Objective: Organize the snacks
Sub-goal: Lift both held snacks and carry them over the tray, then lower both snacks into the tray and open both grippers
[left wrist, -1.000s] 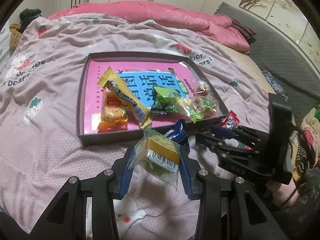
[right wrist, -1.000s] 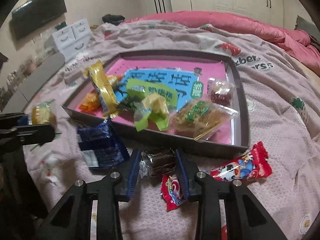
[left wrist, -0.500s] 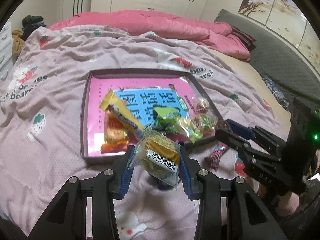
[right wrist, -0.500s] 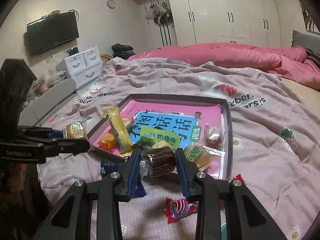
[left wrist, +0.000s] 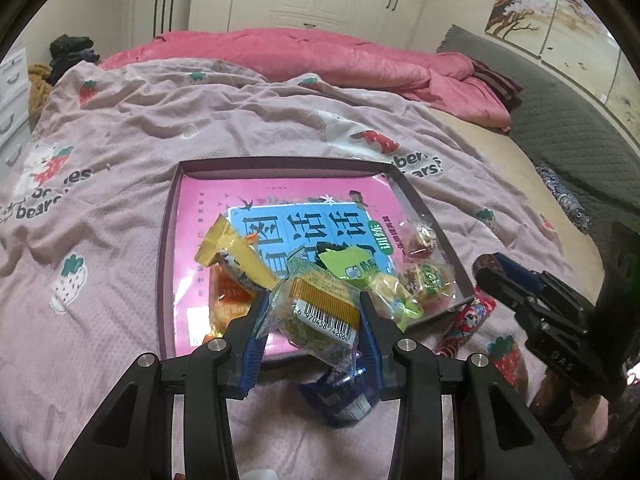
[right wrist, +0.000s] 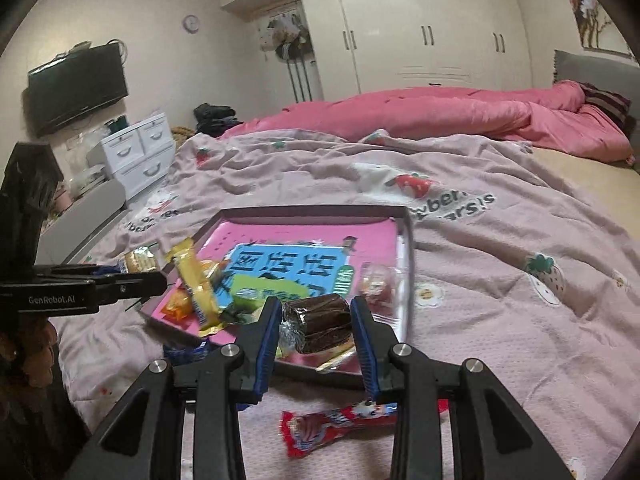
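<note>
My left tongs clamped on clear green-filled snack packet with barcode, held above near edge of shallow dark cardboard tray with pink book inside. My right tongs pinching dark brown wrapped cake, also over tray's near rim. Several snacks in tray already. Left on pink bedspread: red cartoon wrapper, blue foil packet. I reckon over halfway.

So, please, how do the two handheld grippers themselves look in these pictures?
Both the left gripper and the right gripper are matte black plastic linkages with silver round pivot bolts and ribbed blue pads. The left one's side carries white "GenRobot.AI" lettering.
</note>
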`<state>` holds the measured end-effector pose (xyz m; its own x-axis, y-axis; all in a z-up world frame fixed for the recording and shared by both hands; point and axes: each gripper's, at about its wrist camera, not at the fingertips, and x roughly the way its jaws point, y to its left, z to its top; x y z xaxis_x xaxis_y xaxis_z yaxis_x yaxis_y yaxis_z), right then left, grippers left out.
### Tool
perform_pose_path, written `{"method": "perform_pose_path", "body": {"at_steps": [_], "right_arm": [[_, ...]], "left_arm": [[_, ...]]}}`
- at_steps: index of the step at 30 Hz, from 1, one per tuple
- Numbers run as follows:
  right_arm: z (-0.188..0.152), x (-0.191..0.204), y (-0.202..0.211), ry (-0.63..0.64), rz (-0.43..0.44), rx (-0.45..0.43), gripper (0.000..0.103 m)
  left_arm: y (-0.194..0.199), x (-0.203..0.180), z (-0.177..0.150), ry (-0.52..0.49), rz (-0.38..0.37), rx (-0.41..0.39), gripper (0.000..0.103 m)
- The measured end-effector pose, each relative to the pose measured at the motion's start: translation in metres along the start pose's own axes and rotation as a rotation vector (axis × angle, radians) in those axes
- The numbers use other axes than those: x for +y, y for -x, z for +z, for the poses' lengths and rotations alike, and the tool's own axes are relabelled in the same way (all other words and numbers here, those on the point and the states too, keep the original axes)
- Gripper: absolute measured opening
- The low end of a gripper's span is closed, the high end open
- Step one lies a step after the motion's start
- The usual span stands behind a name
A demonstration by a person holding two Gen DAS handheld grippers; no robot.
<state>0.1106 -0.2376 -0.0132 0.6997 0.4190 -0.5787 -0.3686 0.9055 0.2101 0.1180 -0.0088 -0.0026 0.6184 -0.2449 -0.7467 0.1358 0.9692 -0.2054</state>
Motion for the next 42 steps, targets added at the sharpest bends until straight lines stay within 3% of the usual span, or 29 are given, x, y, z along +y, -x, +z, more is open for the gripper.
{"method": "perform_pose_path", "body": {"at_steps": [16, 42], "right_arm": [[-0.004, -0.015, -0.014, -0.041, -0.038, 0.036, 0.036], [-0.009, -0.018, -0.037, -0.055, -0.026, 0.085, 0.036]], "left_arm": [[-0.04, -0.015, -0.002, -0.048, -0.001, 0.047, 0.043], [-0.062, -0.007, -0.001, -0.048, 0.027, 0.071, 0.043]]}}
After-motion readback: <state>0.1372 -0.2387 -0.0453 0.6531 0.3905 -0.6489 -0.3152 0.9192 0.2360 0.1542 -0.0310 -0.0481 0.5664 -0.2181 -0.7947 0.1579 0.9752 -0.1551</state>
